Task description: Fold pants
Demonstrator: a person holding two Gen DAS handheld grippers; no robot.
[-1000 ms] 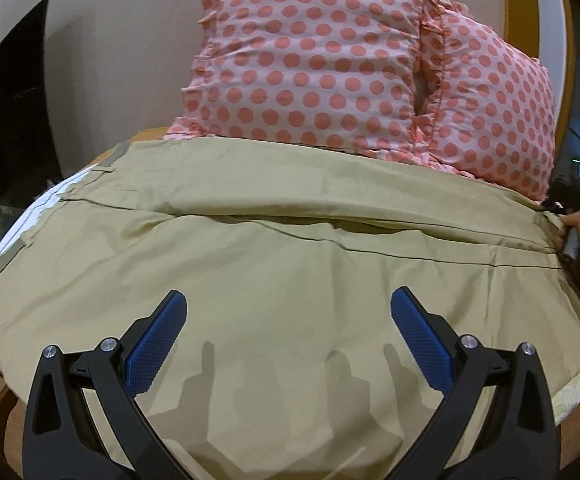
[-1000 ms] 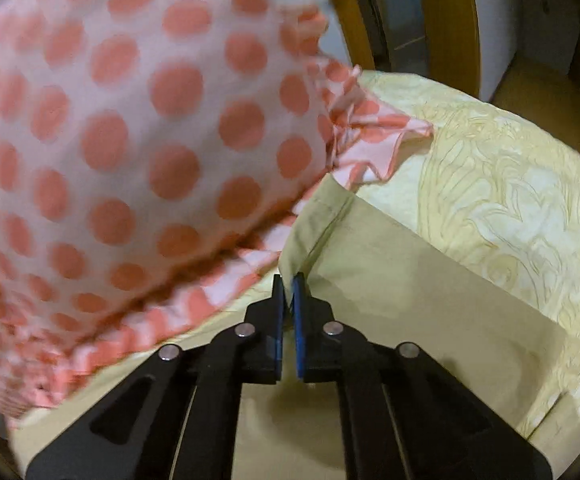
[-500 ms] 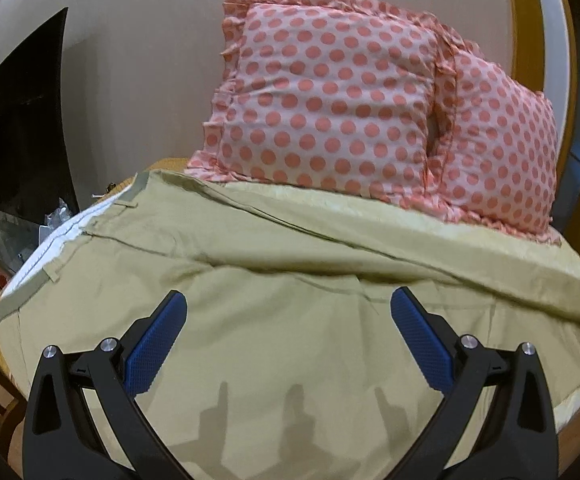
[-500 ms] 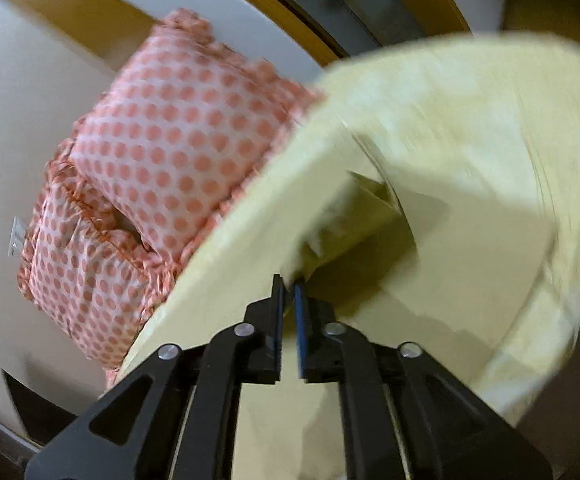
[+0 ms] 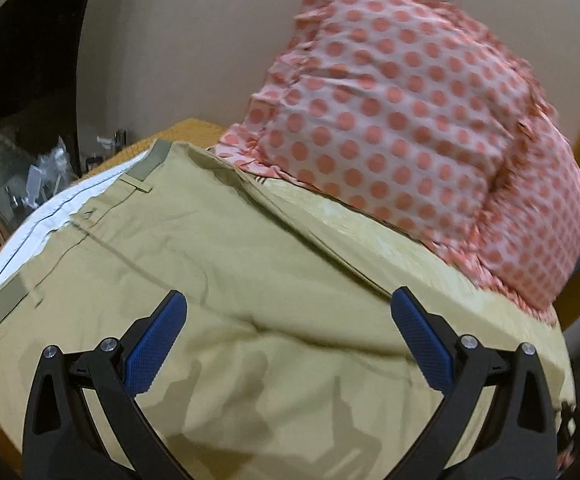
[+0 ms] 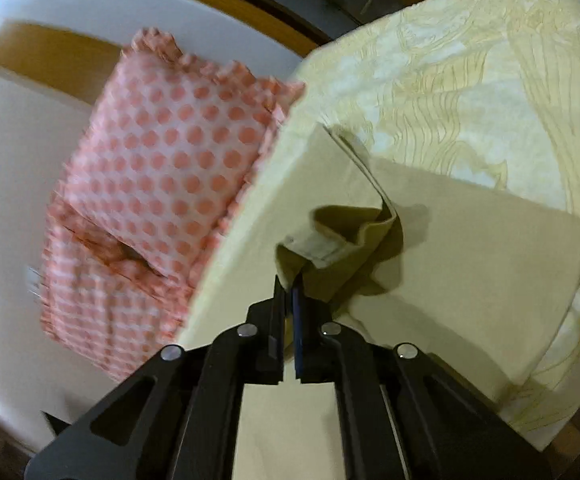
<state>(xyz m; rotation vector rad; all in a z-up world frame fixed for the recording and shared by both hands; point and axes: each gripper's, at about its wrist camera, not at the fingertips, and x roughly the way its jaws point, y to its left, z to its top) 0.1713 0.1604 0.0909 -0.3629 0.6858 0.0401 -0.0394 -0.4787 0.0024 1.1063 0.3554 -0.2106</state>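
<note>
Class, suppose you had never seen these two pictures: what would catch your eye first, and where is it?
The polka-dot pillows stand out, propped at the head of the bed. Before them the khaki pants lie spread on the bed, under the open left gripper. The right gripper pinches a lifted corner of the pants.

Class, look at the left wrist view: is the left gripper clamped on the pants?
No: the left gripper is spread wide above the pants, gripping nothing.

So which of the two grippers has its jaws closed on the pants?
The right gripper: its jaws pinch the pants hem. The left gripper stands wide open.
</note>
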